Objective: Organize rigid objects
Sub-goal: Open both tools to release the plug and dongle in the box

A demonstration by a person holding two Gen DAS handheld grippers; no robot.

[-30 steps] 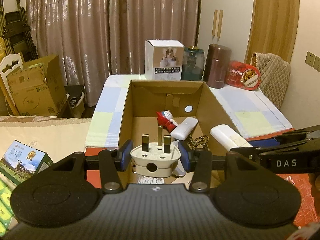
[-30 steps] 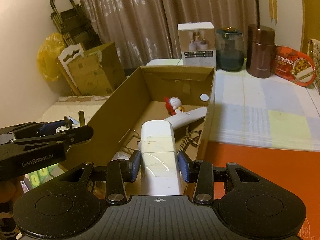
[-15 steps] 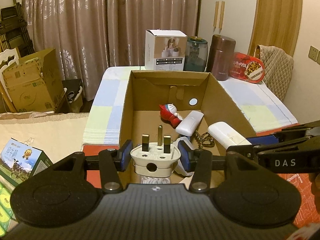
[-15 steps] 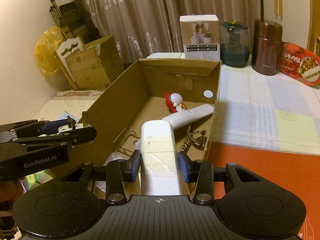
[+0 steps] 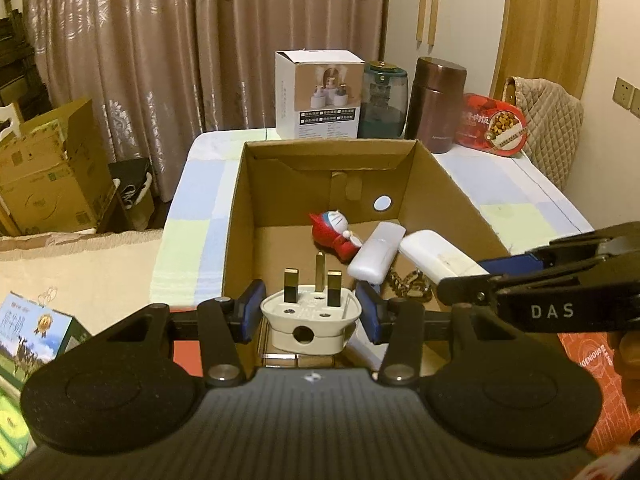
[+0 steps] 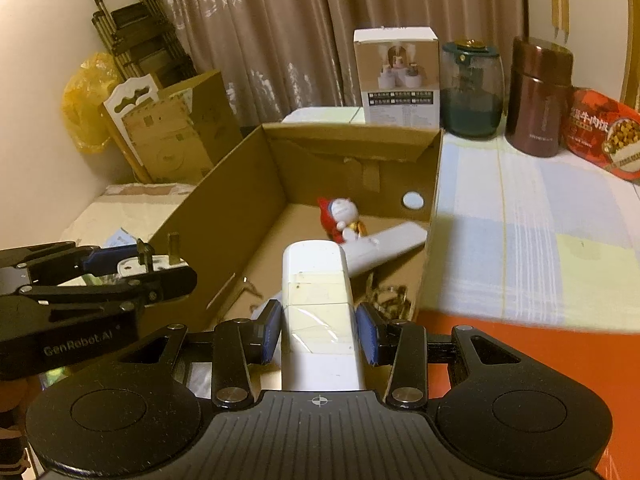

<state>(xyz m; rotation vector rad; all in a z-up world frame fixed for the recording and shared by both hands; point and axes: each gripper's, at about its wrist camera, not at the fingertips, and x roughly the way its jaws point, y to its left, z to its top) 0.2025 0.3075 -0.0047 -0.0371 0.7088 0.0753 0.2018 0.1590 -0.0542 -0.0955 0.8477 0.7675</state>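
Plug [image 5: 309, 316], white three-pin, prongs up, clamped in my left tool [image 5: 308, 312] over the near end of the cardboard box [image 5: 236, 216]. My right tool [image 6: 319, 330] grips a white oblong case [image 6: 316, 300], also over the box. Inside, at 12 o'clock: red-and-blue figurine [image 5: 335, 232], white remote [image 5: 375, 254] at its 3.

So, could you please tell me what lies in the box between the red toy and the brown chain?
A white remote lies between the red toy and the chain on the box floor, seen in the left wrist view.
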